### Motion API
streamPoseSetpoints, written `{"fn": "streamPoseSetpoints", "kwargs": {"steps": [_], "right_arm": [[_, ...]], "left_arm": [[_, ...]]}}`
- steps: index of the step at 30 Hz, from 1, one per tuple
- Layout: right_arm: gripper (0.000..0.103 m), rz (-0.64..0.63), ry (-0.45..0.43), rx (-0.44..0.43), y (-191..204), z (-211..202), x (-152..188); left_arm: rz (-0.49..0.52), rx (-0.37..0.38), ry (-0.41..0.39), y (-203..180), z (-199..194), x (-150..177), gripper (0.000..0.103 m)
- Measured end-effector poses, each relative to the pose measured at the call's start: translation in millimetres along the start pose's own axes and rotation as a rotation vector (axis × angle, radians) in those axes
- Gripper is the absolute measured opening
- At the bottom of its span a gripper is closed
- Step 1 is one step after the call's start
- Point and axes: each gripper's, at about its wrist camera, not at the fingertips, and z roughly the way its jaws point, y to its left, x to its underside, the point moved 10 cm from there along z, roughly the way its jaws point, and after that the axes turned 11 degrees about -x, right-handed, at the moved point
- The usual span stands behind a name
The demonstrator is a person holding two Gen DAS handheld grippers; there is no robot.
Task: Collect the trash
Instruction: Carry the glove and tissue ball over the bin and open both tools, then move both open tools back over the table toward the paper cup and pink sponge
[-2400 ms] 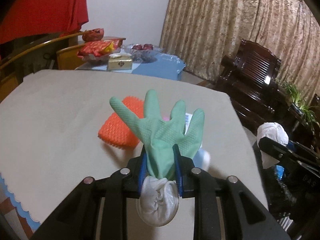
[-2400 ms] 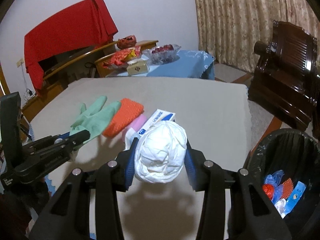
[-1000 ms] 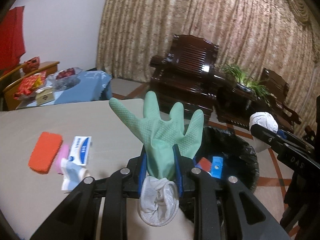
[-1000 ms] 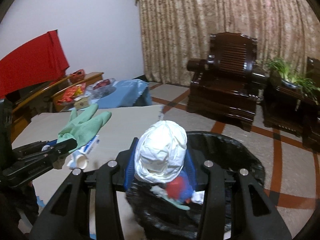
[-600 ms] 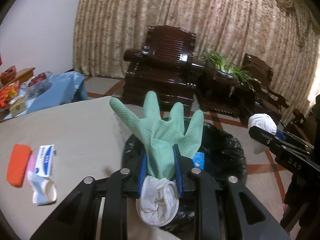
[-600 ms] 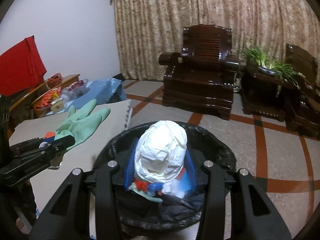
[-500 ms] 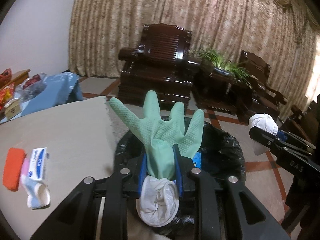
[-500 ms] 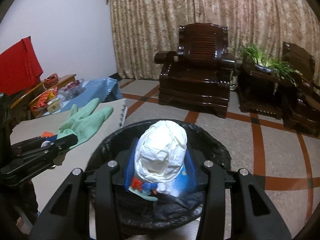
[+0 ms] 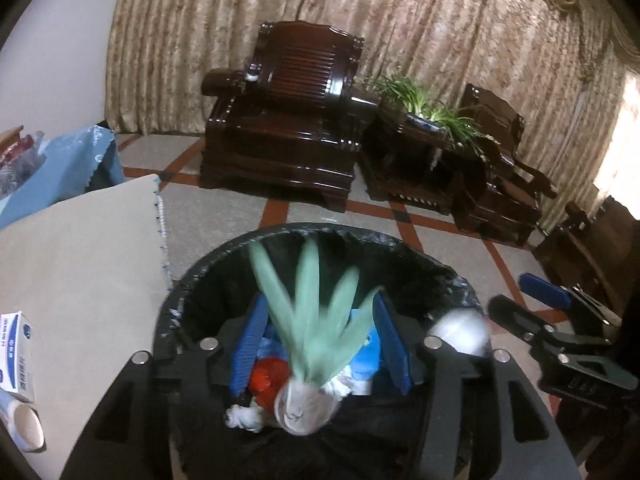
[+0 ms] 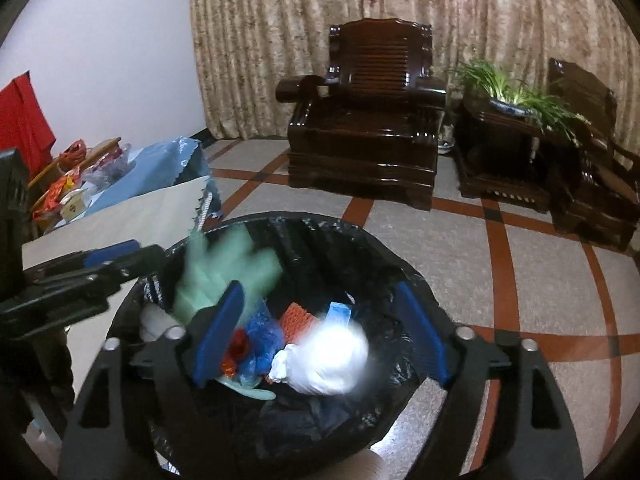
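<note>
Both grippers hang over a black-lined trash bin (image 9: pixel 420 256) (image 10: pixel 360 236) on the floor. My left gripper (image 9: pixel 320 320) has its jaws opening, and the green rubber glove (image 9: pixel 316 312) is a blur between the blue pads, loose from them, its white cuff lowest. My right gripper (image 10: pixel 320 300) also has its jaws opening; the white crumpled wad (image 10: pixel 332 356) is blurred below and between the pads, over the bin's contents. The right wrist view shows the glove (image 10: pixel 224 276) beside the left gripper (image 10: pixel 136 254). The left wrist view shows the wad (image 9: pixel 460 332) beside the right gripper (image 9: pixel 512 292).
The bin holds red, blue and white scraps (image 10: pixel 256 340). A beige-covered table (image 9: pixel 80 260) stands left of the bin, with a white box (image 9: pixel 16 352) and a white tube (image 9: pixel 20 424) on it. Dark wooden armchairs (image 10: pixel 368 120) and a potted plant (image 10: pixel 516 92) stand beyond on tiled floor.
Both grippers moved from the table over the bin and dipped toward it. Their jaws have come apart; the glove and the white wad have left the pads and are dropping.
</note>
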Motion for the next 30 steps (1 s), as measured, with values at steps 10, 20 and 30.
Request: {"fn": "streamPoseSetpoints", "kwargs": {"steps": [10,20,30], "right_arm": [[0.098,0.003,-0.068,-0.007,13.8,-25.9,2.6],[0.098,-0.099,-0.044,-0.118,86.9,-20.2,-4.8],[0.098,-0.189,0.007,-0.243,173.5,0.5,6.9]], "left_arm": [[-0.018,-0.109,-0.083,48.8,-43.5,2.8,0.087],[-0.092,-0.203,-0.095,101.7,-91.2,31.9,0.092],[-0.184,-0.374,-0.092,186.2,-128.4,75.6,0.094]]}}
